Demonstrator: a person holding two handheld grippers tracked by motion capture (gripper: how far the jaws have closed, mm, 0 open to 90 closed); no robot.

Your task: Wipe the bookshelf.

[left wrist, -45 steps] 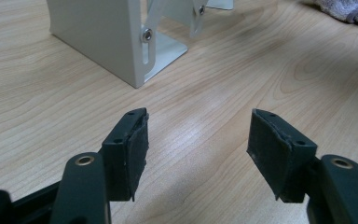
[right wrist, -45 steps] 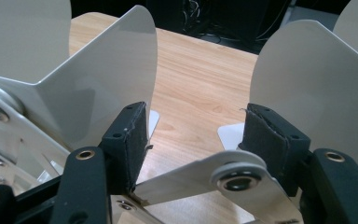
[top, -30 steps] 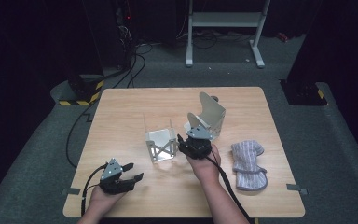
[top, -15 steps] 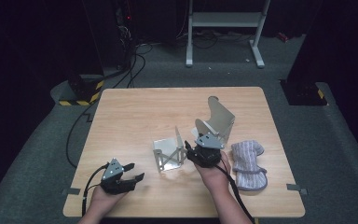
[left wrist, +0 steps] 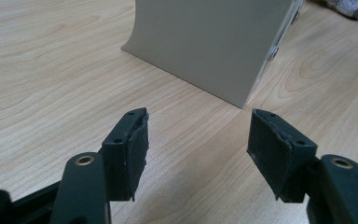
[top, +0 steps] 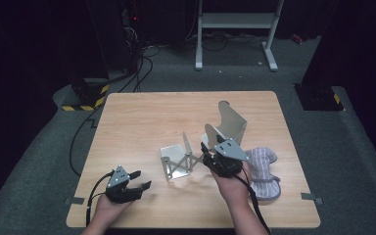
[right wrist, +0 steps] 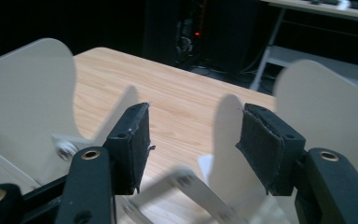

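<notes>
Now, from the high view, the right gripper point(top: 209, 157) is hovering near the middle of the wooden table point(top: 142, 117), its jaws standing apart and having just closed in a little, with nothing pressed between the pads; the folding metal rack point(top: 178, 160) is sitting just to its left, one plate upright and the crossed struts showing beneath. Behind the right gripper, a second pair of pale metal plates point(top: 227, 125) is standing upright, and a striped grey cloth point(top: 263, 166) is lying flat just beside the right hand point(top: 232, 183). Down at the near left corner the left gripper point(top: 139, 180) is resting low on the wood, jaws parted and holding nothing. Switching to the left gripper view, the two black pads are gaping wide over bare wood, facing a plate of the rack point(left wrist: 209, 44) a little way ahead. Over to the right gripper view, the pads are again standing apart, with rounded plates point(right wrist: 25, 98) rising at either side and blurred struts point(right wrist: 186, 186) crossing below
</notes>
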